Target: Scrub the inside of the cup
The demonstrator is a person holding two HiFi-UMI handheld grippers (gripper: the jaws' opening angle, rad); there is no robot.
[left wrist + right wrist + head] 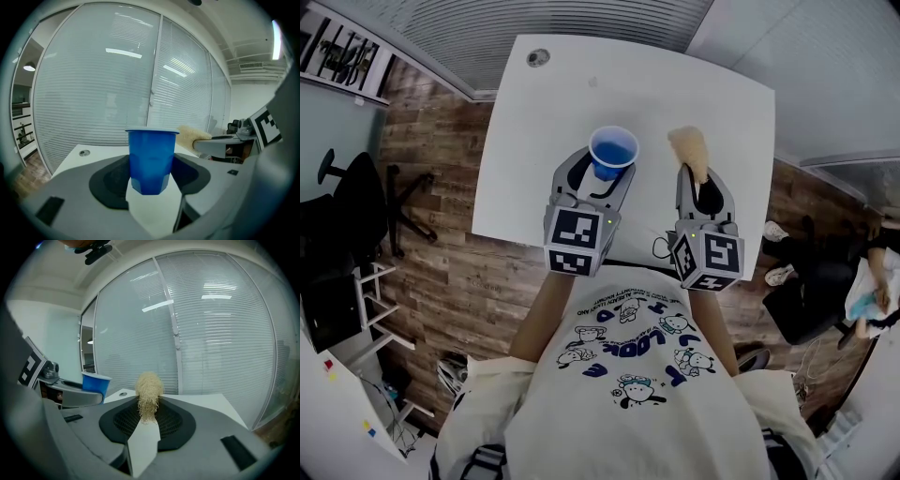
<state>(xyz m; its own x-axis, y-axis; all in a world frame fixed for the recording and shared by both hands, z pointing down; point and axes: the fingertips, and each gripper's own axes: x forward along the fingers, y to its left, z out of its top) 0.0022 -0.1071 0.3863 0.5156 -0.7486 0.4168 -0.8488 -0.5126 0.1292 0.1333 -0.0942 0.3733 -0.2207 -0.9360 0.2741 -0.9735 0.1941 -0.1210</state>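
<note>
My left gripper (151, 174) clamps the blue cup (151, 154) low on its wall. I judge it light, thin and crushable, so I grip gently. My right gripper (149, 417) pinches the soft fibrous scrubber (149, 390) at its base.

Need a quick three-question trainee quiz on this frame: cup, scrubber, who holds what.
1. Short answer: which gripper holds the tan fibrous scrubber?
2. Pick one: the blue cup is A) lying on its side, B) upright between the left gripper's jaws, C) upside down.
3. True or false: the scrubber is already inside the cup.

Key: 1. The right gripper. 2. B. 3. False; the scrubber is beside the cup, apart from it.
</note>
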